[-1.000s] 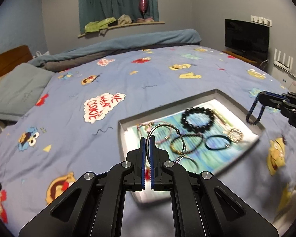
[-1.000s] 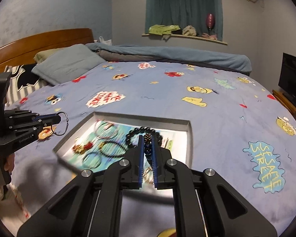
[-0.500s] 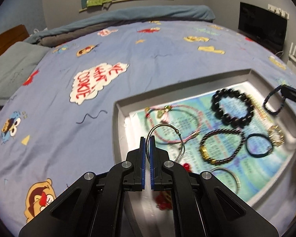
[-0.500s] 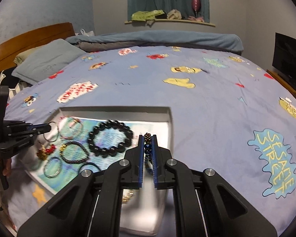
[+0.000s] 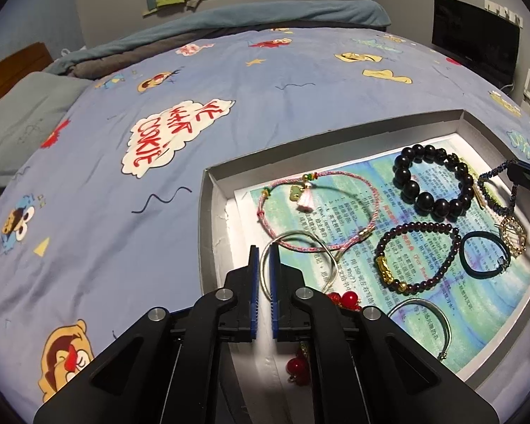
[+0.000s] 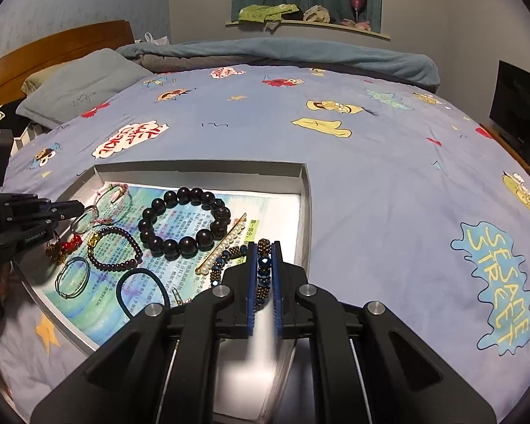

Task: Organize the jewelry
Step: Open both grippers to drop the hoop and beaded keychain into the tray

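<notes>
Down over the grey tray (image 5: 208, 219) on the cartoon bedspread (image 5: 123, 176) now. Left gripper (image 5: 264, 251) at the tray's near-left corner, jaws easing apart, thin silver bangle (image 5: 293, 238) between the blue pads (image 5: 253, 282), pads no longer seen pressing it, the bangle's far end lying on the tray's printed sheet (image 5: 441, 282) just beside the pink cord bracelet (image 5: 321, 212). Right gripper (image 6: 264, 247) at the tray's right side, pinching a blue-and-bronze beaded bracelet (image 6: 265, 268), the loop trailing onto the sheet next to the pearl bar (image 6: 222, 243). Inside the tray, towards its far wall: big black bead bracelet (image 5: 431, 183). Middle of the tray: dark garnet strand with gold charm (image 5: 413, 258), black hair tie (image 5: 484, 254) beside it. Near edge of the tray: second silver bangle (image 5: 424, 321) and red bead charm (image 5: 346, 298).
</notes>
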`<action>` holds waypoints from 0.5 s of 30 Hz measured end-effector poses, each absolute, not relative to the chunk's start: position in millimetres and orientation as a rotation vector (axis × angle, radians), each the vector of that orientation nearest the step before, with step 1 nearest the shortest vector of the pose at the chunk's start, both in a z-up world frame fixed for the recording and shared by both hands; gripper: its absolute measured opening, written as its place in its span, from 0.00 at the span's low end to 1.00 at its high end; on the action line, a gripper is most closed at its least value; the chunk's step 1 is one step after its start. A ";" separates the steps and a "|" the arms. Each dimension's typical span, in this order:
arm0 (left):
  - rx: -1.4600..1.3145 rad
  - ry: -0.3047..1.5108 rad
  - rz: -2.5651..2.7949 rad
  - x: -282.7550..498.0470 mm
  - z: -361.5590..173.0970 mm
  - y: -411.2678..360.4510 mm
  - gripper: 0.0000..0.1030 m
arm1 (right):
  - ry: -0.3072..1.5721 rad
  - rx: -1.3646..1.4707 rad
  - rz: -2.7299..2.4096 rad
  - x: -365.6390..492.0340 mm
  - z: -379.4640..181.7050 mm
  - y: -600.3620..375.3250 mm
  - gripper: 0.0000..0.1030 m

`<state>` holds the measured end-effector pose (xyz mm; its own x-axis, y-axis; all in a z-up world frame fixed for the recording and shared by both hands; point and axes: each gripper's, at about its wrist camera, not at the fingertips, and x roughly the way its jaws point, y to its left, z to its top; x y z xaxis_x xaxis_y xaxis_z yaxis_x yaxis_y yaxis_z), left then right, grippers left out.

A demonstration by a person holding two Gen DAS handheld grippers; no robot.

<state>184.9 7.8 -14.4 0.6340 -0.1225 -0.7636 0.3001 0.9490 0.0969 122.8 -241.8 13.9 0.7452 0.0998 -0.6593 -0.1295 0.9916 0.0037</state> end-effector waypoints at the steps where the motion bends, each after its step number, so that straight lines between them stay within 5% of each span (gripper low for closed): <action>1: 0.224 0.848 -0.242 184.2 -13.4 7.8 0.16 | 0.719 -0.041 0.127 122.2 14.2 -241.8 0.08; 2: 0.222 0.839 -0.243 182.6 -11.6 8.0 0.27 | 0.718 -0.035 0.129 122.2 14.7 -242.0 0.09; 7: 0.185 0.803 -0.263 171.8 0.0 9.6 0.31 | 0.661 -0.008 0.123 111.2 24.4 -244.4 0.36; 9: 0.165 0.793 -0.268 166.7 5.2 11.0 0.36 | 0.643 -0.002 0.116 105.2 30.8 -245.1 0.37; 13: 0.135 0.759 -0.280 147.0 23.8 15.3 0.57 | 0.630 0.029 0.097 89.8 46.5 -248.7 0.67; 15: 0.131 0.733 -0.288 130.8 35.0 18.0 0.67 | 0.624 0.031 0.096 77.5 56.3 -247.9 0.68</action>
